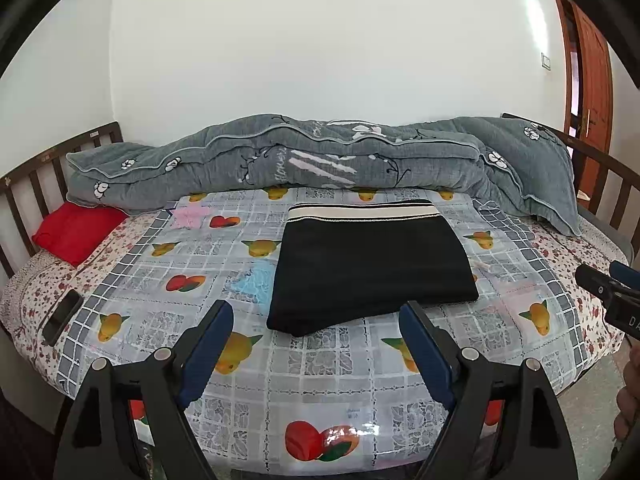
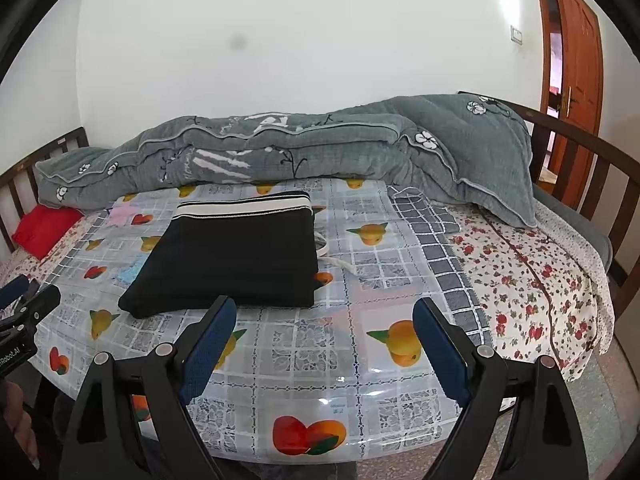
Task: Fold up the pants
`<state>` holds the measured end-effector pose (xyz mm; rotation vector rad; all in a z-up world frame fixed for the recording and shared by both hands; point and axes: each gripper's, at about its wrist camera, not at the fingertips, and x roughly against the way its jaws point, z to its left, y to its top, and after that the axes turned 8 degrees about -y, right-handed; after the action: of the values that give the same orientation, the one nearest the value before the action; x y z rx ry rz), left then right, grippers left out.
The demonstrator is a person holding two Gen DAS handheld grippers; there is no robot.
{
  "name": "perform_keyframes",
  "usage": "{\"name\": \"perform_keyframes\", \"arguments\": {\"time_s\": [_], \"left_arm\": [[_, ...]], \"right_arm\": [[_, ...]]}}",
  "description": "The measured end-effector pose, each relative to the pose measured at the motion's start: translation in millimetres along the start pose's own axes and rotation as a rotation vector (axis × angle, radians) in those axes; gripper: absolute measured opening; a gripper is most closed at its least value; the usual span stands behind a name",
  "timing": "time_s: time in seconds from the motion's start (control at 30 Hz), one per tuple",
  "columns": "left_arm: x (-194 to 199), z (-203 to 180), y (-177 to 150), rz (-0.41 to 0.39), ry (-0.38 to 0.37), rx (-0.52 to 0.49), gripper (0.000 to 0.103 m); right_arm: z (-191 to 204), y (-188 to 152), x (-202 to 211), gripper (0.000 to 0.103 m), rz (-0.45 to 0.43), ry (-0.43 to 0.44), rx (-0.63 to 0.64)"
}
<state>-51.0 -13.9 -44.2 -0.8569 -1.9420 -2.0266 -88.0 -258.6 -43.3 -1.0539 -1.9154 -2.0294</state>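
- Jaws on the left gripper (image 1: 316, 322) stand spread wide, nothing between the blue pads (image 1: 208, 354), hovering over the near edge of the bed.
- From the left wrist view, the pants (image 1: 372, 268) lie folded into a neat black rectangle on the fruit-print plastic sheet (image 1: 304, 368), just beyond the fingertips and apart from them; the white-and-black striped waistband (image 1: 362, 212) runs along the far edge.
- Behind them a rumpled grey quilt (image 1: 320, 160) stretches along the wall — some script is stitched on it, too small to read.
- A red pillow (image 1: 76, 230) sits at the left by the wooden headboard (image 1: 44, 172), and a dark phone (image 1: 62, 316) lies on the floral bedsheet (image 1: 24, 312) near the left edge.
- At the right edge the right gripper (image 1: 612, 280) pokes in, with white letters "DA" on its body, the rest cut off.
- From the right wrist view, the right gripper (image 2: 324, 320) also has its jaws held wide apart, empty, above the plastic sheet (image 2: 320, 360).
- The pants (image 2: 236, 256) sit ahead and to the left, a white drawstring (image 2: 340, 262) trailing out at their right side.
- The left gripper (image 2: 28, 288) shows at the left edge — its label reads "Robot.AI", the beginning hidden.
- A small blue-printed tag (image 2: 339, 407) on the sheet is unreadable.
- A brown door (image 2: 576, 64) stands open at the right.
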Motion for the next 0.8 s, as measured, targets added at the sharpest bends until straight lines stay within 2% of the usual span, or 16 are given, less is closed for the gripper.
{"name": "perform_keyframes", "arguments": {"time_s": [0.8], "left_arm": [[0.1, -1.9, 2.5, -0.004, -0.008, -0.011, 0.084]], "right_arm": [[-2.4, 4.0, 7.9, 0.089, -0.025, 0.009, -0.013]]}}
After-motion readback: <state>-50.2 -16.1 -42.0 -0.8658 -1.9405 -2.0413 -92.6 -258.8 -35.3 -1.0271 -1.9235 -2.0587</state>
